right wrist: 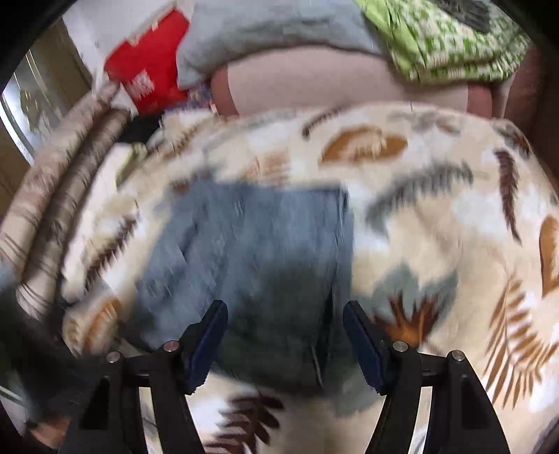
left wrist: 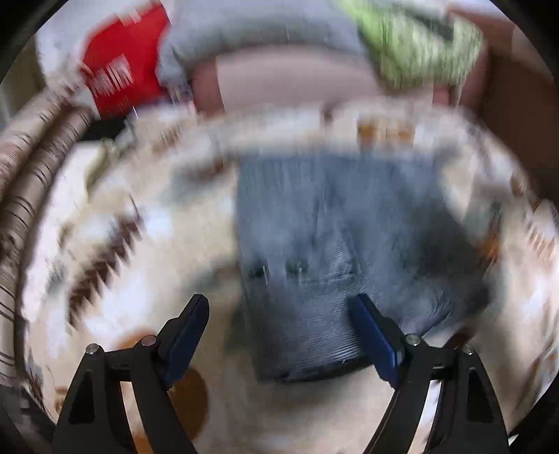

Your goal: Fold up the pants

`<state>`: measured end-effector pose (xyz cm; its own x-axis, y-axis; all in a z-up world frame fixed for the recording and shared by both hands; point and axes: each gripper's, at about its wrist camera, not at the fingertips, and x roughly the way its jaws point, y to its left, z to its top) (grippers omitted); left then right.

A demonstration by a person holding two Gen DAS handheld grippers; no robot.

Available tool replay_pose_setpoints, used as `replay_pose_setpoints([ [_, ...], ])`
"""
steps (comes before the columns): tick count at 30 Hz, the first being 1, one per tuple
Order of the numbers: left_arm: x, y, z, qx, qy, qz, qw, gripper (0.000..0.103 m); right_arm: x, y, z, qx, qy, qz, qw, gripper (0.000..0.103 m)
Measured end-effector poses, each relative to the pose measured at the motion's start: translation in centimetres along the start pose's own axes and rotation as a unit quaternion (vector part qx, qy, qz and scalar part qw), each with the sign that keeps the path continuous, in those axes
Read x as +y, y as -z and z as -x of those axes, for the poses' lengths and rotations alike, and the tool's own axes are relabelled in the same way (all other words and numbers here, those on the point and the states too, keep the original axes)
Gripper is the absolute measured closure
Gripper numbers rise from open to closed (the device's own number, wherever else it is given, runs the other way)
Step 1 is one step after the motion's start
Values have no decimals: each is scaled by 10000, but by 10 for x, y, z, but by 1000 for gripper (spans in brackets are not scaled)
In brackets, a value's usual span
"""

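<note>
Blue denim pants (left wrist: 332, 227) lie folded into a compact rectangle on a cream blanket with a leaf pattern (left wrist: 122, 227). My left gripper (left wrist: 279, 300) is open above the pants' near left corner. Its right finger is over the denim and its left finger is over the blanket, and nothing is pinched. In the right wrist view the same pants (right wrist: 251, 244) lie left of centre on the blanket (right wrist: 436, 227). My right gripper (right wrist: 284, 305) is open over the near right part of the pants, its fingers astride the denim without closing on it. Both views are blurred.
A red box (right wrist: 150, 77), a grey pillow (right wrist: 272, 31) and a green patterned cloth (right wrist: 447, 45) lie along the far side by a pinkish upholstered back (right wrist: 314, 83). A striped brown cushion edge (left wrist: 31, 181) curves along the left.
</note>
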<state>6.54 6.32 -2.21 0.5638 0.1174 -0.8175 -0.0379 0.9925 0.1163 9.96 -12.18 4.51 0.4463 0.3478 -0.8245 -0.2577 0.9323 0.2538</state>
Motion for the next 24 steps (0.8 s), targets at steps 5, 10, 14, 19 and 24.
replay_pose_setpoints([
  [5,6,5,-1,-165,217,200,9994,18,18,-48,-13,-246,404,221,9986,31],
  [10,13,9,-7,-144,458,419,9980,17,14,-68,-98,385,1146,346,9921,27],
  [14,14,9,-9,-142,504,453,9976,17,6,-56,-132,699,1501,359,9855,4],
  [19,15,9,-9,-153,509,486,9974,17,3,-44,-82,532,1148,179,9918,5],
  [24,15,9,-9,-198,484,520,9973,17,29,15,-29,236,768,463,9957,4],
])
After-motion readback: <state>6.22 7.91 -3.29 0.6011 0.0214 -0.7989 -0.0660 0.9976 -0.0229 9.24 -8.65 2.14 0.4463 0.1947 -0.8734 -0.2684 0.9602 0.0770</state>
